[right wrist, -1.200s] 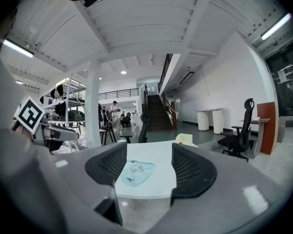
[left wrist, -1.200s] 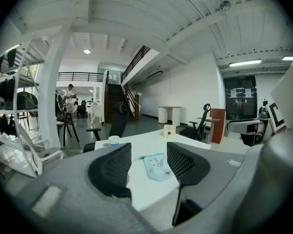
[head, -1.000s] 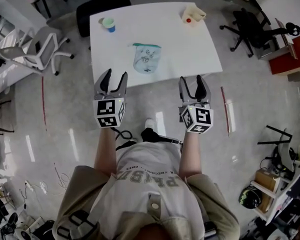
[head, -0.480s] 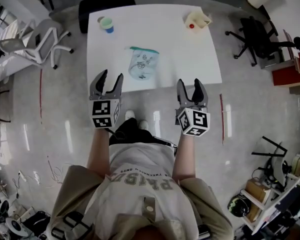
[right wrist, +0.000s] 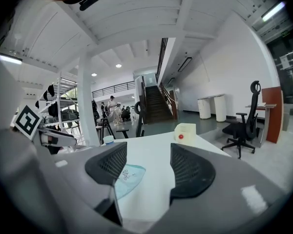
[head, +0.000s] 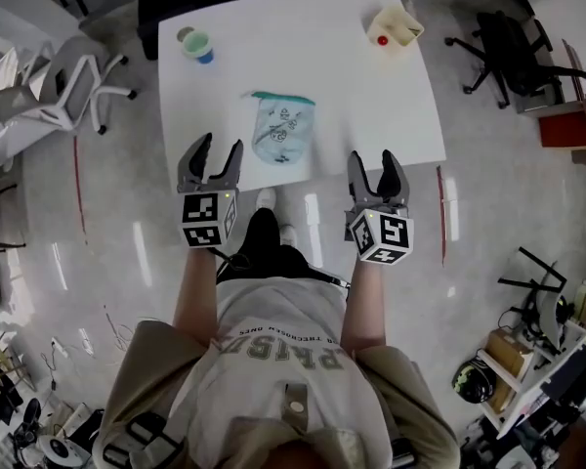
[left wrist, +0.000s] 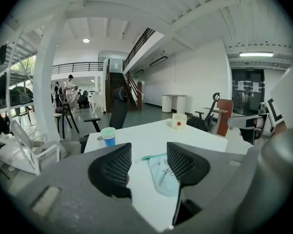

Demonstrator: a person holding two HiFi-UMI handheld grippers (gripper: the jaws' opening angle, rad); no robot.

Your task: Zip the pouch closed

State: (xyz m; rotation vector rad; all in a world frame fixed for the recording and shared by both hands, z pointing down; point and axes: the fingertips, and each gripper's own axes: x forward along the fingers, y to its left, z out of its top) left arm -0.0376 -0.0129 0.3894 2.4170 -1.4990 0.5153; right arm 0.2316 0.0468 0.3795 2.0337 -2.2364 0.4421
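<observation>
Pouch (head: 282, 130) lies on the surface (head: 371, 96), near side, untouched. My left gripper (head: 218, 145) and right gripper (head: 373, 156) hover short of it, jaws wide, empty. I should pin one end, then pinch the slider.

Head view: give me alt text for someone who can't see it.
From above, a person holds the left gripper and right gripper, jaws open and empty, at the near edge of a white table. A pale blue pouch lies flat on it ahead of them, untouched; a blue cup and a cream box sit at the far corners.
</observation>
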